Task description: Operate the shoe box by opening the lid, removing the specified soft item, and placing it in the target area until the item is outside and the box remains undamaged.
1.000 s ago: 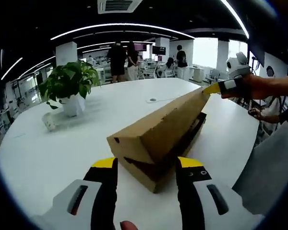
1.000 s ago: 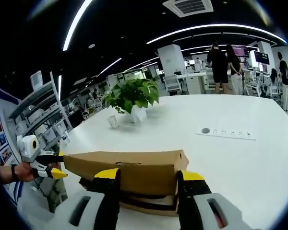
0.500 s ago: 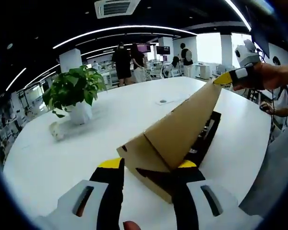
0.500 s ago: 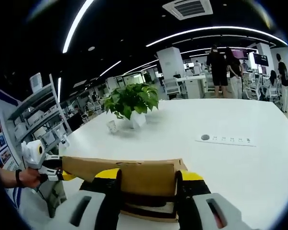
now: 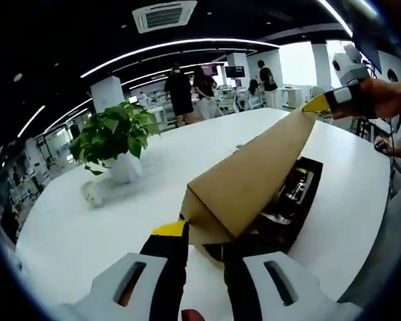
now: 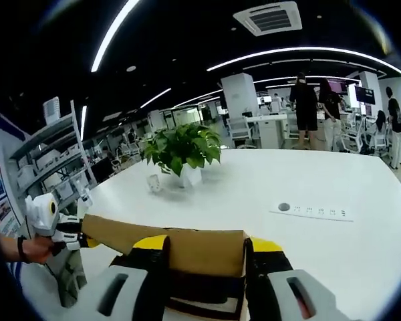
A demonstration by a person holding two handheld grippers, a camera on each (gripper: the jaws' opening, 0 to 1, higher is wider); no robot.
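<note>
The brown cardboard shoe box (image 5: 281, 200) lies on the round white table (image 5: 107, 221). Its brown cardboard lid (image 5: 254, 174) is raised at a steep tilt over the base, exposing a dark interior. Contents show inside the base; what they are cannot be told.

In the left gripper view, the left tongs (image 5: 204, 244) stand at the near end of the shoe box, their yellow-tipped jaws narrow and set on either side of the lid's near corner. Whether they clamp it cannot be told. At the far end of the shoe box, the right tongs (image 5: 319, 103) meet the lid's raised corner with a yellow tip, held by a person's hand (image 5: 381, 99).

In the right gripper view, the lid (image 6: 180, 247) spans the space between the jaws of the right tongs (image 6: 204, 244), which sit against its two sides, closed onto it. The left tongs (image 6: 80, 237) touch the lid's far end, held by a hand (image 6: 30, 249).

Beyond the shoe box on the table stands a green leafy plant in a white pot (image 5: 117, 140), with a small white object (image 5: 90, 194) just beside the pot. A grey round table socket with a row of small ports (image 6: 311, 210) lies well apart from the shoe box. Several people (image 5: 187, 93) stand far behind the table. Grey metal shelving (image 6: 50, 164) stands off the table's edge.
</note>
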